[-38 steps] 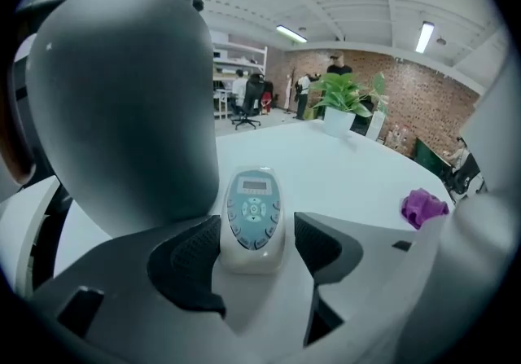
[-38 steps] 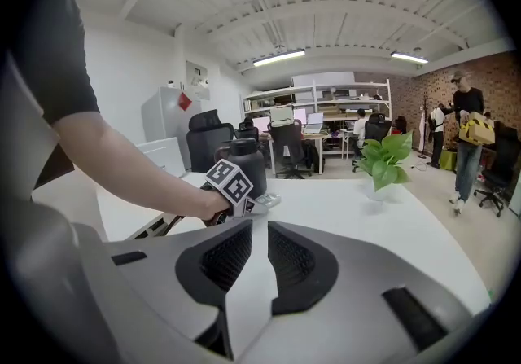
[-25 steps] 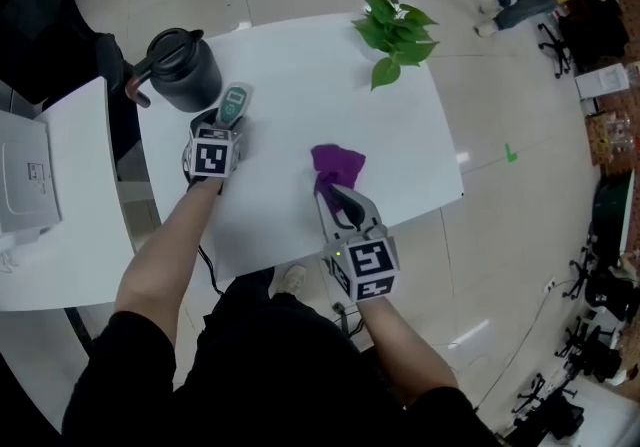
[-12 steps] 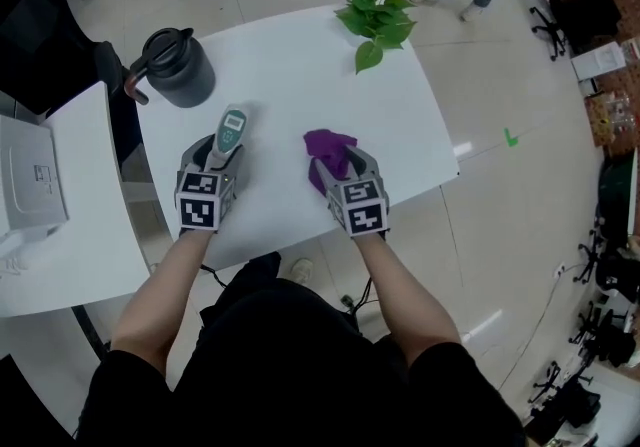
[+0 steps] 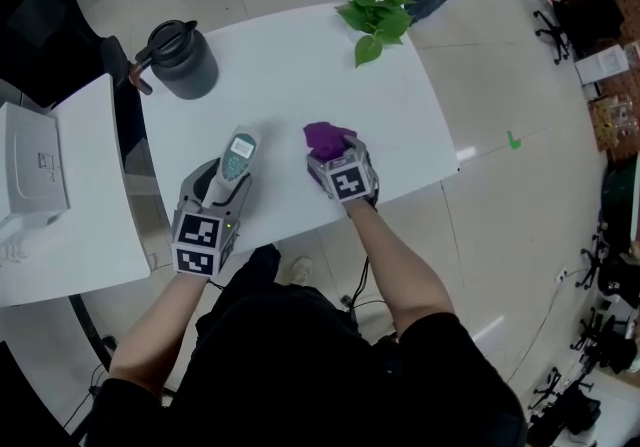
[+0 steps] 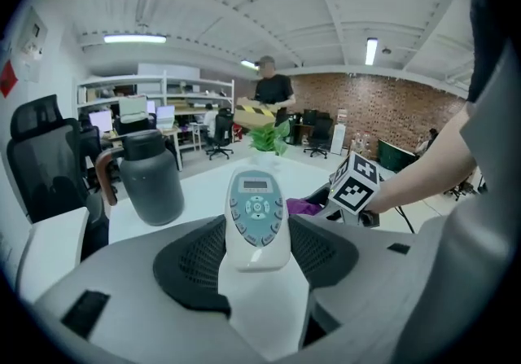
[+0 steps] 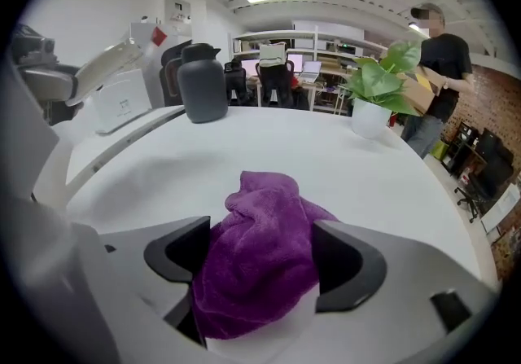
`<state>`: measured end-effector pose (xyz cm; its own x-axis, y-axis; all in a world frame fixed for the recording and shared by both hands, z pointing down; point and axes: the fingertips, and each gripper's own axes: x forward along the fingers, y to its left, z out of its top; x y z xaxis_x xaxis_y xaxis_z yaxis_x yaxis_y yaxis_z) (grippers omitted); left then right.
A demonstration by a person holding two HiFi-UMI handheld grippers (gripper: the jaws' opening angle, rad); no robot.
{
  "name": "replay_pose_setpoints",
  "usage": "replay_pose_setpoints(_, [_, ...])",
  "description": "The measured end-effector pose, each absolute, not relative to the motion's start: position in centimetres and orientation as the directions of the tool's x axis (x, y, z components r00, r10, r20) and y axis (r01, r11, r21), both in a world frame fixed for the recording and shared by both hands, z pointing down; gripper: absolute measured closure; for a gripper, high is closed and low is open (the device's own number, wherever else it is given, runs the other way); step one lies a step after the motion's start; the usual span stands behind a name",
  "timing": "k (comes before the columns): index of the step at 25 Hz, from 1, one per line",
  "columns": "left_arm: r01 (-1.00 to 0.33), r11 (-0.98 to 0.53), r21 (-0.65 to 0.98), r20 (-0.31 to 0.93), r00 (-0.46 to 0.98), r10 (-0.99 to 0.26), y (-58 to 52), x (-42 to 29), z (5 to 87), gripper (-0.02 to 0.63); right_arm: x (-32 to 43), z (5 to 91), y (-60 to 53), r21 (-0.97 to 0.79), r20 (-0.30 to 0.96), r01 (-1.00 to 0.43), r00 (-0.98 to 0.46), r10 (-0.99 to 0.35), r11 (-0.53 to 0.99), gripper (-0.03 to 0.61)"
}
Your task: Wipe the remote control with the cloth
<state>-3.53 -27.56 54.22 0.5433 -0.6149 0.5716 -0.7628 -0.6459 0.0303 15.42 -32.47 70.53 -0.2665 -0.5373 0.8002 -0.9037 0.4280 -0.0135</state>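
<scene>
The left gripper (image 5: 226, 185) was out over the table's (image 5: 290, 70) near edge, towards its left corner. It had the remote control (image 5: 238, 152) clamped by its lower end. The jaws stood fairly wide, the dark pads (image 6: 191, 260) pressed against the remote's sides. The remote poked out ahead of the jaws, buttons and small screen facing up, pointing towards the far side of the table. From above I could not tell whether it was touching the table.

Over on the right, the right gripper (image 5: 337, 157) was also close to the near edge, nearer the right corner, and its jaws were opening. They were spread wide, with the purple cloth (image 7: 259, 260) bunched up in the gap between them. The cloth lay in a crumpled heap on the table, its far end spilling out past the fingertips. The grippers were well apart, and cloth and remote were not touching.

At the far left corner stood a dark jug (image 5: 183, 60) with a handle. A potted plant (image 5: 378, 17) stood near the far right corner. Beyond the table, a person (image 6: 273, 94) was standing in the room.
</scene>
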Motion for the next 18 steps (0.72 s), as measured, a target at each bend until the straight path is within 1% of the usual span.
replay_pose_setpoints(1, [-0.762,-0.647,0.026,0.569,0.543,-0.618,-27.1,-3.5,54.0,0.385,15.6,70.5,-32.6,-0.011,0.797,-0.904,-0.267,-0.542,0.428,0.167])
replay_pose_setpoints(4, [-0.763,-0.646,0.013,0.564,0.539,-0.625,-25.7,-3.6,53.5,0.385,16.0,69.8,-32.3,-0.012,0.789,-0.909,-0.264,-0.555,0.416,0.360])
replay_pose_setpoints(6, [-0.764,-0.645,0.003,0.560,0.536,-0.632,-24.8,-3.7,53.0,0.385,16.3,70.0,-31.3,-0.043,0.798,-0.913,-0.276,-0.536,0.405,0.427])
replay_pose_setpoints(7, [-0.764,-0.645,-0.003,0.555,0.535,-0.637,-24.4,-3.6,52.7,0.385,16.4,70.3,-30.6,-0.070,0.804,-0.914,-0.289,-0.519,0.400,0.445])
replay_pose_setpoints(9, [-0.762,-0.647,-0.020,0.543,0.535,-0.647,-23.5,-3.5,52.0,0.385,16.2,69.7,-29.2,-0.115,0.795,-0.912,-0.322,-0.515,0.393,0.463])
replay_pose_setpoints(11, [-0.760,-0.650,-0.033,0.530,0.538,-0.656,-22.2,-3.2,51.3,0.385,15.7,67.4,-27.7,-0.133,0.755,-0.906,-0.355,-0.552,0.401,0.466])
replay_pose_setpoints(18, [-0.750,-0.655,-0.096,0.496,0.534,-0.685,-17.3,-2.1,48.6,0.385,11.8,53.7,-20.5,-0.118,0.529,-0.836,-0.510,-0.678,0.536,0.468])
